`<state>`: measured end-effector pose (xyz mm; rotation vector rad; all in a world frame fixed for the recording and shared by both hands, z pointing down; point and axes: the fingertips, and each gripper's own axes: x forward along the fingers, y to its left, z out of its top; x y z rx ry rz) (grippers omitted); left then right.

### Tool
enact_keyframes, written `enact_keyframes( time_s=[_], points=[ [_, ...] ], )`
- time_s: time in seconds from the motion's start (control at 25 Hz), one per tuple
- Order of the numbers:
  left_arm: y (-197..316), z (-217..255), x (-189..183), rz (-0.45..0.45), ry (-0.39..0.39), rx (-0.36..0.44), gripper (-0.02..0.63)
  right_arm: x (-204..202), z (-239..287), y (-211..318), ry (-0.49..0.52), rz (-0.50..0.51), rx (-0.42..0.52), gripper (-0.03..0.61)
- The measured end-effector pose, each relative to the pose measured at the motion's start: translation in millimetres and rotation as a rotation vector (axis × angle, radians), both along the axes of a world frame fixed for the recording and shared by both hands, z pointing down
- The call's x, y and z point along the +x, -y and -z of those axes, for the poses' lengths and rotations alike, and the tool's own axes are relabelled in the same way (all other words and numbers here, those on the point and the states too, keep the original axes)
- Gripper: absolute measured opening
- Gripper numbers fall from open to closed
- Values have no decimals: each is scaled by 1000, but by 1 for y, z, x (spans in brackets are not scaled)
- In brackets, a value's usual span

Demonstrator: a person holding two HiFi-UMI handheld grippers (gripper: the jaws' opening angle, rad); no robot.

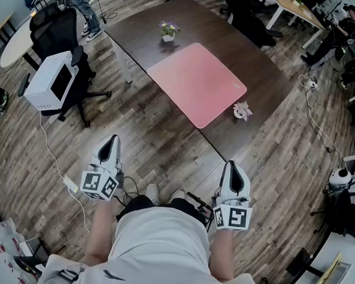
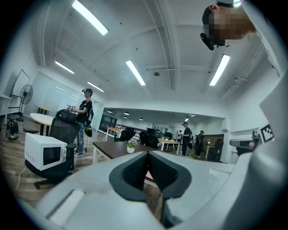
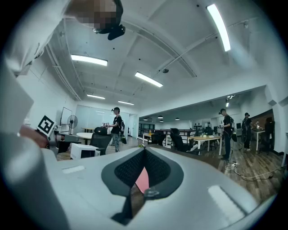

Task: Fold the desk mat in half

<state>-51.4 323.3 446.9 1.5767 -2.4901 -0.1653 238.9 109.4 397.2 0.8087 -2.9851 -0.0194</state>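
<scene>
Lying flat on table (image 1: 142,34), desk mat (image 1: 196,82), left tool (image 1: 111,140) and right tool (image 1: 231,166) clenched, empty

Pink desk mat (image 1: 197,83), unfolded, flat on table (image 1: 142,28)
</scene>
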Motion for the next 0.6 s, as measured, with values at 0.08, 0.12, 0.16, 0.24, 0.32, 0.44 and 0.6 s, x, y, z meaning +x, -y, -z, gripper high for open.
enact_keyframes(
  time_s=[0.08, 0.12, 0.16, 0.24, 0.32, 0.44, 0.6],
  points=[
    [2, 5, -1, -2, 5, 5, 5, 0, 1, 2, -1, 0, 1, -2],
    [3, 7, -1, -3, 7, 8, 5, -1, 1, 3, -1, 0, 0, -2],
    [5, 10, -1, -4, 8, 13, 5, -1, 1, 4, -1, -1, 0, -2],
    [8, 13, -1, -6, 12, 18, 5, -1, 1, 6, -1, -2, -2, -2],
    [10, 13, -2, -6, 14, 19, 5, -2, 0, 8, -1, -1, -3, -2],
    [13, 12, -3, -8, 12, 20, 5, -4, -2, 10, -1, -3, -4, -2],
    [16, 12, -3, -10, 17, 17, 5, -3, -3, 17, 6, -17, -12, 0]
  ],
)
